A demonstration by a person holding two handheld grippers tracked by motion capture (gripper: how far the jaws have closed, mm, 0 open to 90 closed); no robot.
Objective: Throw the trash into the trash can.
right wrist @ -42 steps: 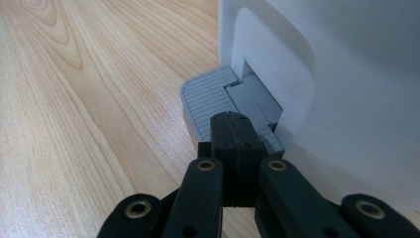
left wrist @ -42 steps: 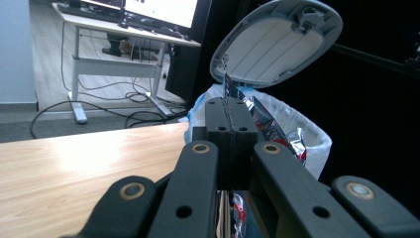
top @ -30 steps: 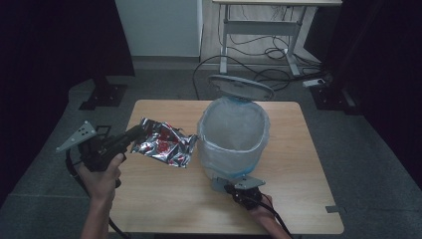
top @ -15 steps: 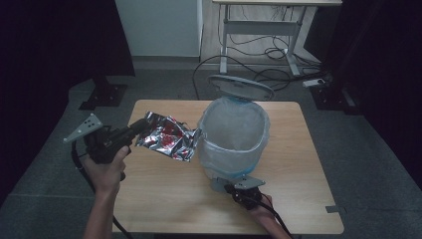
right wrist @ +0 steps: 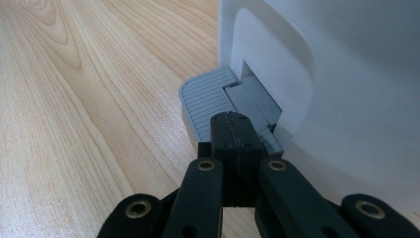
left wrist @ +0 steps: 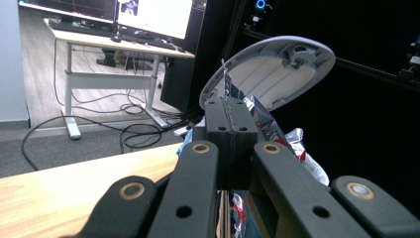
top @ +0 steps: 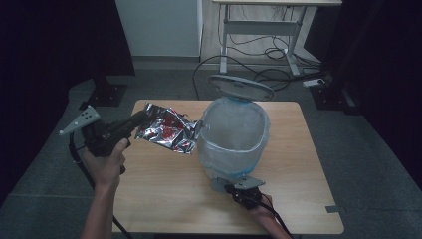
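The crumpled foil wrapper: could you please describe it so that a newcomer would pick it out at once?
Start at the wooden table and find the white pedal bin with its lid raised. Just left of the bin's rim, the left gripper holds up the foil wrapper. It is the shiny, crinkled silver-and-red thing.

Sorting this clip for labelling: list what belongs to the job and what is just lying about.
In the job:
left gripper, shut on the foil snack wrapper
right gripper, shut, on the bin pedal
pedal bin, lid up

Lying about:
white desk
floor cables
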